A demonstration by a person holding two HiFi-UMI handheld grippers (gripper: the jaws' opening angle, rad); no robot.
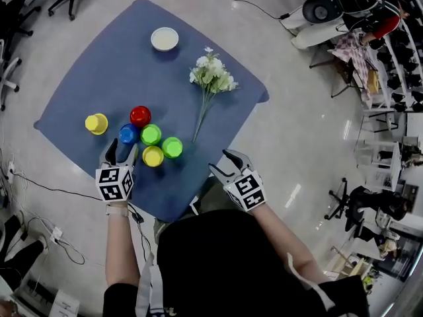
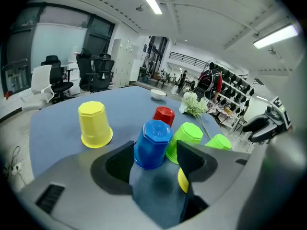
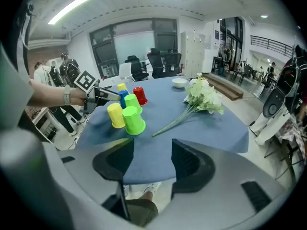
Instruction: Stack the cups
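**Head view.** Six upturned cups are seen on the bench [image 1: 112,65], none yet stacked. Five are crowded toward its near left edge: a red cup [image 1: 140,115], a blue cup [image 1: 128,133], a middle green cup [image 1: 151,135], a near yellow cup [image 1: 153,156] and a right green cup [image 1: 172,147]. A lone yellow cup [image 1: 96,123] is set apart toward the left corner. The left gripper [image 1: 121,149] is held at the blue cup with its jaws spread. The right gripper [image 1: 221,162] is held off the near edge, its jaws likewise spread. With the cups packed so tightly, a neighbour could be pushed or toppled by a careless approach.

**Left gripper view.** The blue cup [image 2: 152,144] is seen just ahead between the spread jaws, pressed by neither. The near yellow cup [image 2: 182,180] is half hidden behind the right-hand jaw, and the middle green cup [image 2: 186,137] sits just beside the blue one. Either could be snagged as the jaws are closed. The tapered wall could also be squeezed out of a pinch placed too high, or dented by too hard a squeeze.

**Right gripper view.** Nothing is held between the spread jaws; only the bench's near edge lies beyond them. The right green cup [image 3: 133,120] is nearest. The flowers [image 3: 201,97] lie toward the right edge, and their stem could be swept aside by a reach across. The two grippers could also be brought into collision over the cluster.
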